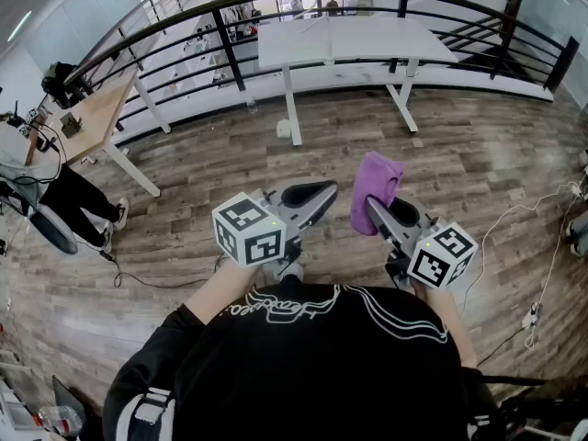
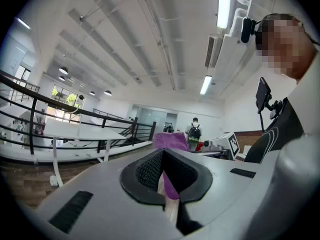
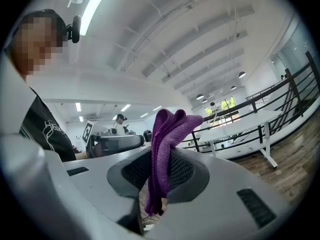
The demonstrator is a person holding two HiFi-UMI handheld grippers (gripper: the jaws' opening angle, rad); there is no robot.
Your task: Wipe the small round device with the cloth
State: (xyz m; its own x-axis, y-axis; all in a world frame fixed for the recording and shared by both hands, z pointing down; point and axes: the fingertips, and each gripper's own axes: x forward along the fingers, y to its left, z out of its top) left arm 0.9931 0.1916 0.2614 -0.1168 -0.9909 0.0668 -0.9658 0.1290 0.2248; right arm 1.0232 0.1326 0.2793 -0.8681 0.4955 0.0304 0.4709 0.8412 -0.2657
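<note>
Wood-plank floor (image 1: 459, 159) below both grippers, left gripper (image 1: 323, 193) held level, jaws closed on nothing, right gripper (image 1: 377, 209) just beside it, clamped on purple cloth (image 1: 377, 180) standing up from its jaws

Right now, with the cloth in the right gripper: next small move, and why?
Probably hold the grip and turn to find the device. The right gripper is shut on the cloth, the left gripper is shut and empty, both are level in the air above the floor, and no view shows a small round device to wipe.
</note>
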